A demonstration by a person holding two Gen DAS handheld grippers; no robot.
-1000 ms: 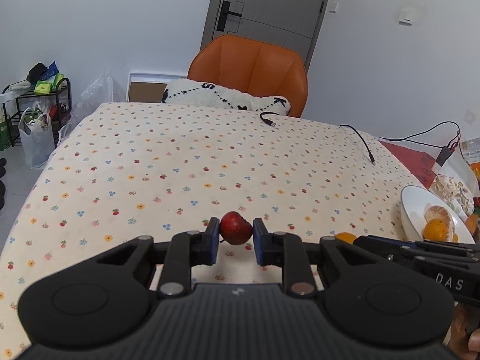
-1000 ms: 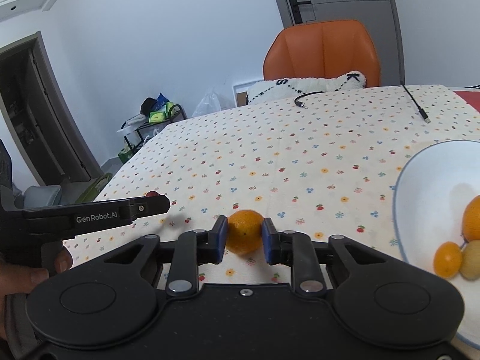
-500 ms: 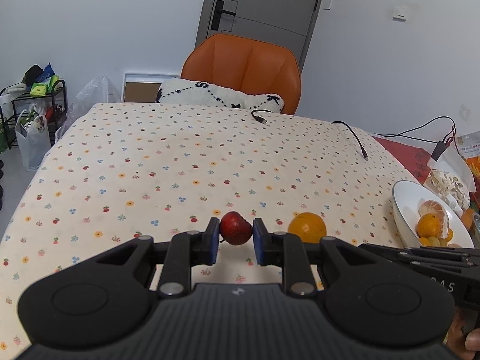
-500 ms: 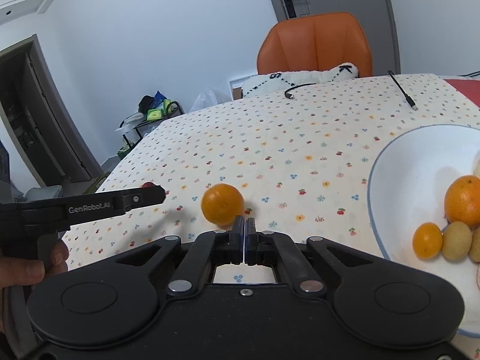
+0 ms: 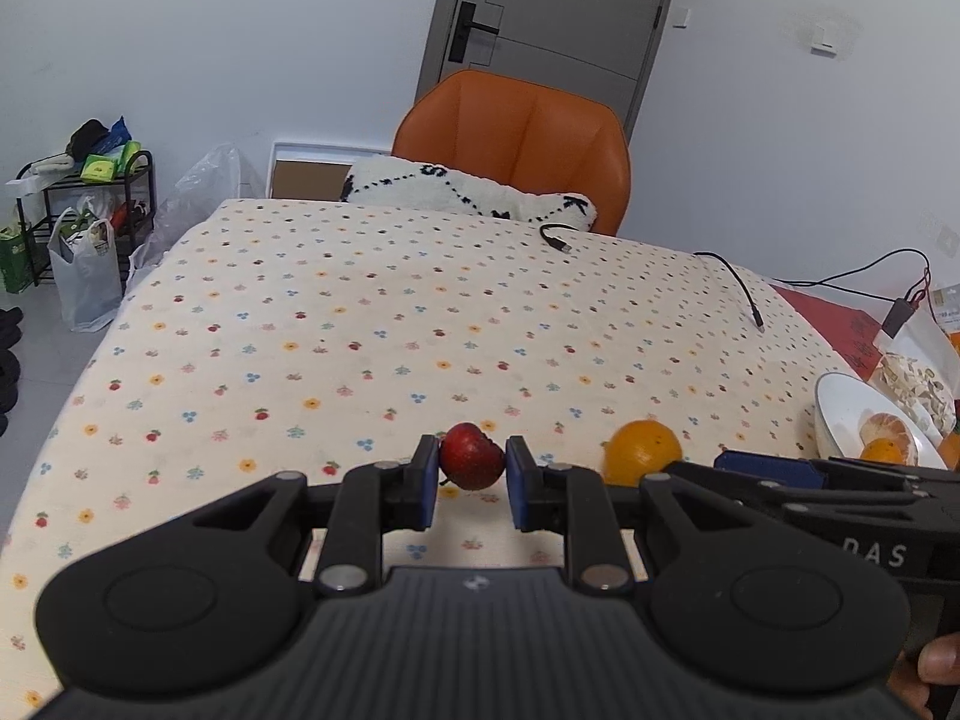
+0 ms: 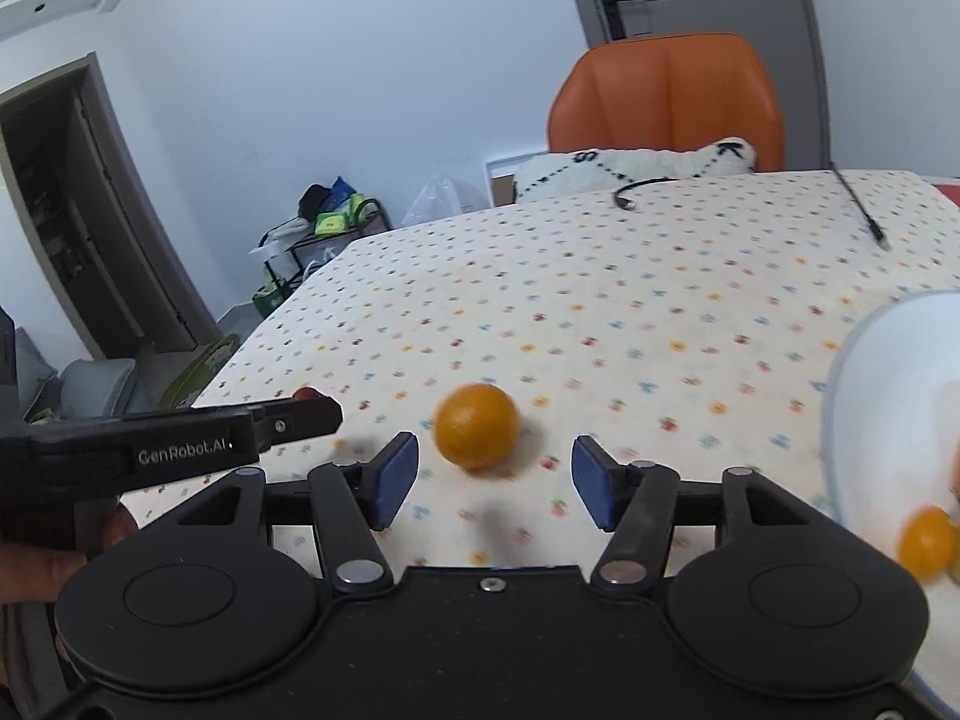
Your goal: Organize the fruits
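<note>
My left gripper [image 5: 471, 474] is shut on a small red fruit [image 5: 471, 463] and holds it just above the flowered tablecloth [image 5: 360, 330]. To its right an orange [image 5: 642, 451] lies on the cloth. In the right wrist view, which is blurred, this orange [image 6: 476, 426] sits just ahead of my right gripper [image 6: 493, 462]. Its jaws are opening, and the blue pads [image 6: 399, 471] stand clear of the fruit. A white bowl [image 6: 852, 372] at the right holds a small orange fruit [image 6: 927, 540] and other fruit. From the left, my left gripper [image 6: 300, 414] reaches in.
An orange chair [image 5: 516, 138] with a white pillow [image 5: 468, 192] stands behind the table's far edge. Two black cables [image 5: 741, 288] lie at the far right of the cloth. A clear snack bag [image 5: 912, 372] lies beyond the bowl [image 5: 840, 402]. A shelf rack [image 5: 84, 210] stands on the floor at left.
The right gripper lost the orange, closed on nothing, then opened; the orange now lies on the cloth just ahead of its fingers. The left gripper has kept hold of the red fruit.
</note>
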